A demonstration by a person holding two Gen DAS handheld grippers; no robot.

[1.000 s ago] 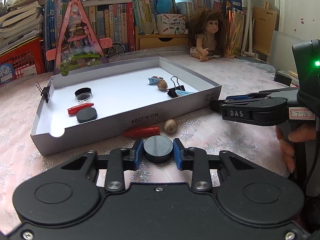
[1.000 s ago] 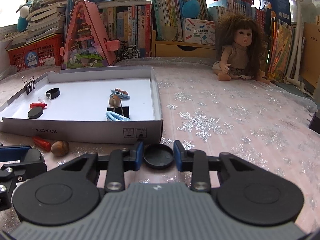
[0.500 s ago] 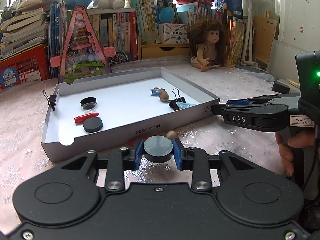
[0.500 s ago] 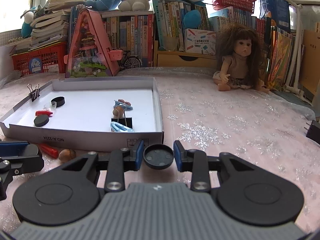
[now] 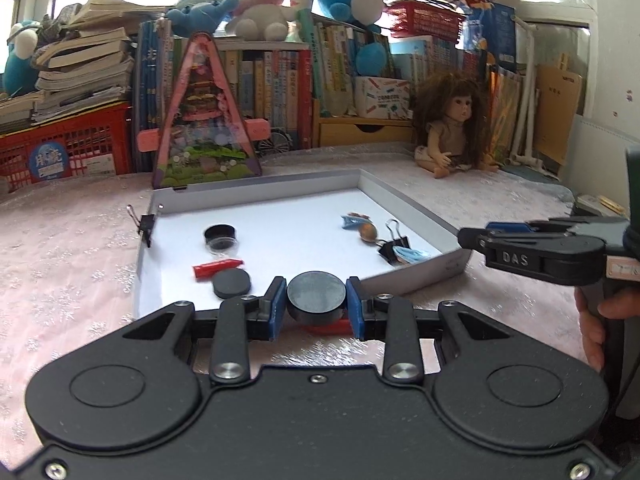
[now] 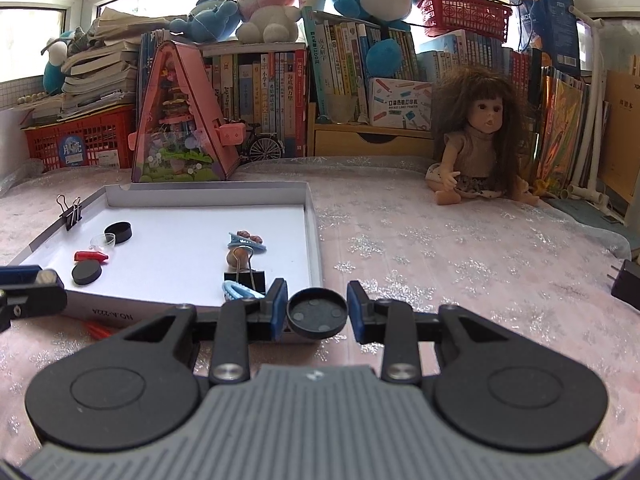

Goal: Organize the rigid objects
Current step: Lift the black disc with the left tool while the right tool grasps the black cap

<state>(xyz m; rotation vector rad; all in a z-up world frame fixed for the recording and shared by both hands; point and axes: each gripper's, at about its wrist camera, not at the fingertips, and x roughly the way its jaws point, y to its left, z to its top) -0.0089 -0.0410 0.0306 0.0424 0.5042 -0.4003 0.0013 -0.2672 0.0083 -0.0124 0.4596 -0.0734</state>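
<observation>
My left gripper (image 5: 316, 304) is shut on a dark round puck (image 5: 316, 295), held above the near edge of the white box lid (image 5: 416, 278). My right gripper (image 6: 317, 312) is shut on a black round cap (image 6: 317, 311), held near the lid's near right corner (image 6: 314, 240). In the lid lie a black puck (image 5: 231, 283), a red piece (image 5: 216, 268), a black cap (image 5: 219, 234), a nut (image 5: 368, 232), blue clips (image 5: 412, 255) and a binder clip (image 5: 394, 246). A red piece (image 5: 328, 326) lies on the cloth under the left gripper.
A binder clip (image 5: 146, 226) is clamped on the lid's left wall. A pink triangular toy house (image 5: 204, 120), a doll (image 5: 452, 128), red baskets and bookshelves stand behind. A black plug (image 6: 626, 284) lies at the right. The table has a pink snowflake cloth (image 6: 440, 248).
Both grippers have risen with their loads and the view tilts up. The left gripper has moved forward over the lid's near edge. The nut outside the lid is now hidden.
</observation>
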